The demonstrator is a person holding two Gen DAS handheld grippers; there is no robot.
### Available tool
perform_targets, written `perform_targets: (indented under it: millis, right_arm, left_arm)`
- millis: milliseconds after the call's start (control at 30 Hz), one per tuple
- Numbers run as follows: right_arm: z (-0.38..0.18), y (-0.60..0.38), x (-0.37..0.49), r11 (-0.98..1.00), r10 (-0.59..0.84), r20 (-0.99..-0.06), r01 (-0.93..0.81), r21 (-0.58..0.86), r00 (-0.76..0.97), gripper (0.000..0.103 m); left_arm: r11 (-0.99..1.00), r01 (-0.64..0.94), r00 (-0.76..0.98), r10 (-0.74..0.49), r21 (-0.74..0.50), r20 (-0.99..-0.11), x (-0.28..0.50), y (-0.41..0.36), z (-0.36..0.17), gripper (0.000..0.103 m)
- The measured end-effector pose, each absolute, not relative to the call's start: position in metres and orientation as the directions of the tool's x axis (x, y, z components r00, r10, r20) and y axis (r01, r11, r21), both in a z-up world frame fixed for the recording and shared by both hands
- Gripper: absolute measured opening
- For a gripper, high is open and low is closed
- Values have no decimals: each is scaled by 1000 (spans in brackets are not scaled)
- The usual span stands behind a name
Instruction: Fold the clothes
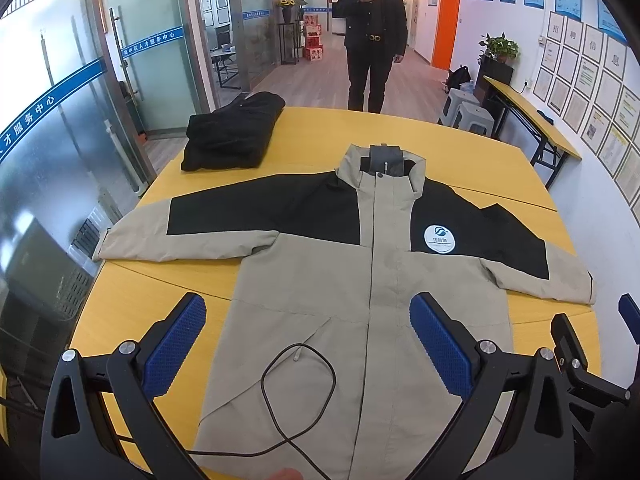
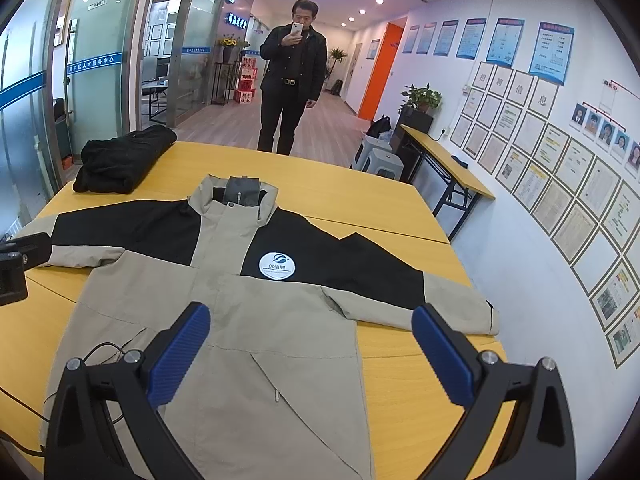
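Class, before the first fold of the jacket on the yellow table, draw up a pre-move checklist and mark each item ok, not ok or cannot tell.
1. Jacket lies flat, front up, sleeves spread: ok.
2. Left gripper open, empty: ok.
3. Right gripper open, empty: ok.
4. Black cable off the jacket: not ok, it loops across the hem.
5. Folded black garment clear of the jacket: ok.
6. Zip fully closed: cannot tell.

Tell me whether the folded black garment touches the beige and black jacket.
Apart. The left wrist view shows bare yellow table between the folded black garment and the beige and black jacket.
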State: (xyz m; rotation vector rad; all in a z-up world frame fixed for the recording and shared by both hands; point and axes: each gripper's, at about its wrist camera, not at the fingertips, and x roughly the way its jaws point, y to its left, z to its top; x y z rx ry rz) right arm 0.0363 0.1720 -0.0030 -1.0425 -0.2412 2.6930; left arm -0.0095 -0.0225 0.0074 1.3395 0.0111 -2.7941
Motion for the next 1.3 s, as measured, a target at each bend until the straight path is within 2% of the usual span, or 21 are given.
perform_targets:
  millis: [833, 1200, 1300]
  right_arm:
    - [6, 162, 34, -960, 273, -630, -167, -223, -727, 103]
    - [5, 159, 32, -957, 287, -631, -189, -220, -721, 103]
    - [4, 160, 30, -962, 271, -636, -183, -201, -723, 103]
  left_arm:
    - [-998, 54, -640, -60, 33, -766, -10, -34, 16, 103]
    - [-999, 32, -644, -42, 28, -763, -16, -38, 16, 103]
    - [-1000, -8, -650, -3, 12, -760, -19, -36, 18, 103]
